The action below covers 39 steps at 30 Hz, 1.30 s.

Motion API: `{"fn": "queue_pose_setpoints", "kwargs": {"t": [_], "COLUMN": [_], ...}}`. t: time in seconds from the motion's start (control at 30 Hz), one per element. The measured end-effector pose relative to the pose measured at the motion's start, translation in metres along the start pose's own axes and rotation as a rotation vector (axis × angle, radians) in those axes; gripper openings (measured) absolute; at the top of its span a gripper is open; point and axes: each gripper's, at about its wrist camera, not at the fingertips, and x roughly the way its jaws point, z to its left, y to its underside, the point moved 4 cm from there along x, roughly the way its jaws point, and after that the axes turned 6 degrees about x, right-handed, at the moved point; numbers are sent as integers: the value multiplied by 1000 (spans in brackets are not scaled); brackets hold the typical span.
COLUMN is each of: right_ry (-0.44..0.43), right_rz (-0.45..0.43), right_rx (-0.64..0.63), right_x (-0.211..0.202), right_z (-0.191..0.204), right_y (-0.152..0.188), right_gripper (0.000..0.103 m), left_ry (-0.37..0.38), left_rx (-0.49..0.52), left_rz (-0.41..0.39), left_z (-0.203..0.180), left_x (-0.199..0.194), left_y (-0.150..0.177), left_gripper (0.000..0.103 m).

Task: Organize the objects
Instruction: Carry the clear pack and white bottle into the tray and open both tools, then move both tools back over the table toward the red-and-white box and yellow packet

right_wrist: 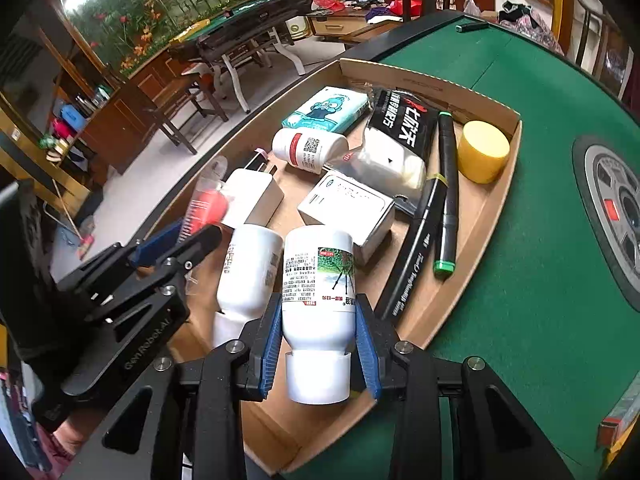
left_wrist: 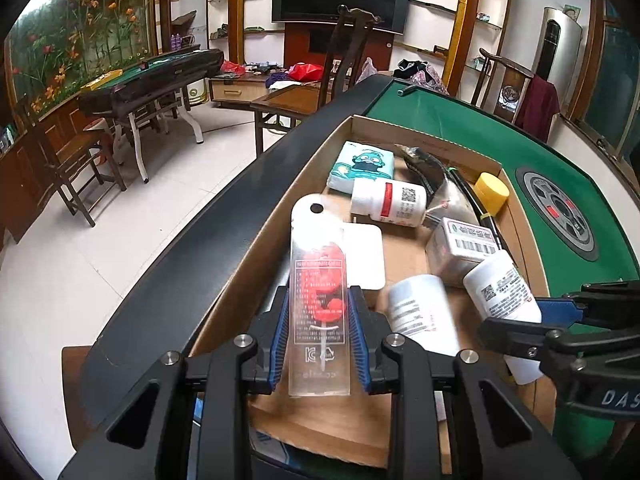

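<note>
both claws loaded over the cardboard box

my left claw (left_wrist: pixel 319 332) is clamped on a clear plastic pack (left_wrist: pixel 319 300) with red pieces inside, blue pads pressing both of its long sides. the pack points forward over the near left part of the cardboard box (right_wrist: pixel 496 196). my right claw (right_wrist: pixel 319 344) grips a white bottle (right_wrist: pixel 318 280) near its neck, cap toward the camera, label facing up, above the near end of the box. a second white bottle (right_wrist: pixel 248 268) lies just left of it. further in the box: white charger (right_wrist: pixel 256 196), small white carton (right_wrist: pixel 348 204), red-banded bottle (right_wrist: pixel 308 148), tissue pack (right_wrist: pixel 324 110), black-and-white pouch (right_wrist: pixel 400 140), two markers (right_wrist: pixel 444 196) along the right wall, yellow cap (right_wrist: pixel 482 152) in the far right corner. the box sits on the green desk (right_wrist: pixel 520 280).
</note>
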Motion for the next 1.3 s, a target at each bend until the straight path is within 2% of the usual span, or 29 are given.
{"fn": "queue_pose_setpoints", "kwargs": {"t": [0.3, 0.33, 0.37, 0.47, 0.57, 0.63, 1.1, 1.3], "right_ry": [72, 82, 89, 109, 125, 142, 224, 274], "right_rz": [6, 3, 0, -8, -38, -69, -254, -364], "right_rx": [-36, -42, -46, -65, -87, -107, -141, -122], "right_x": [18, 20, 19, 20, 15, 8, -55, -93], "right_z": [5, 7, 8, 11, 16, 18, 22, 16], "right_y": [-2, -2, 0, 1, 1, 2, 12, 17], "right_gripper": [38, 38, 38, 39, 39, 39, 47, 57], "left_ry": [25, 29, 32, 76, 70, 73, 74, 76], "left_rx": [-50, -62, -72, -112, -122, -128, -170, -168], "left_rz": [-12, -15, -18, -37, -72, -99, -164, -158], "left_z": [11, 13, 14, 18, 18, 17, 14, 8], "left_x": [0, -2, -4, -13, -26, -36, -76, -80], "left_y": [0, 0, 0, -2, -6, -9, -13, -11], "left_gripper": [30, 37, 48, 62, 73, 76, 84, 84]}}
